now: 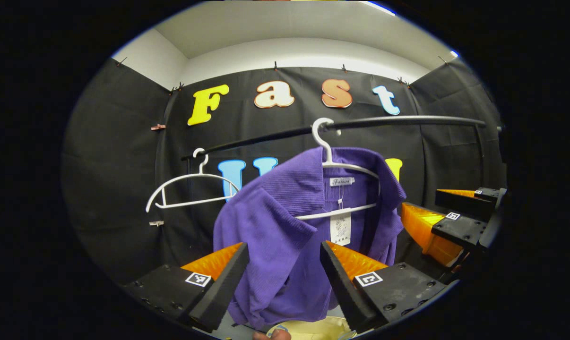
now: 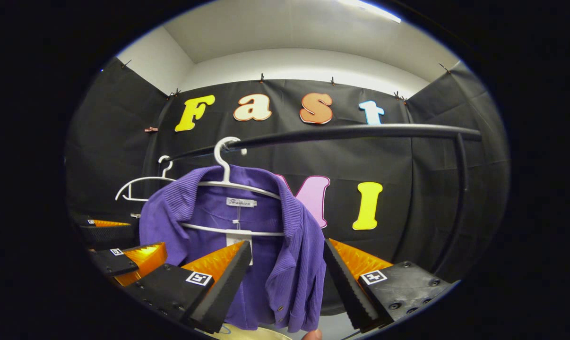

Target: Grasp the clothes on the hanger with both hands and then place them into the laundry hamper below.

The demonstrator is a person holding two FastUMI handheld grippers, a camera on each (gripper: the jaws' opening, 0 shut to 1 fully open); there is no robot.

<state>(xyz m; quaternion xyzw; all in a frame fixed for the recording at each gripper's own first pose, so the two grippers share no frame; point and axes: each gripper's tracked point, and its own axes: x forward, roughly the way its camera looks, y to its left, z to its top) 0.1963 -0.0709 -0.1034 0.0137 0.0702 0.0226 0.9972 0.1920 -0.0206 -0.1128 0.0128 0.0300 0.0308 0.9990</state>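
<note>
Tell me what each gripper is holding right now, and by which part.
Nothing is held. The left gripper and right gripper are both open before the purple shirt, which hangs on its hanger.

RAIL: dark horizontal rail (image 1: 384,122) spans the booth, joining an upright post at the far right in the right gripper view | LOAD: white hanger (image 1: 334,165) hooked over rail, carrying purple shirt (image 1: 275,226); bare white hanger (image 1: 185,186) hooked further left, well apart
</note>
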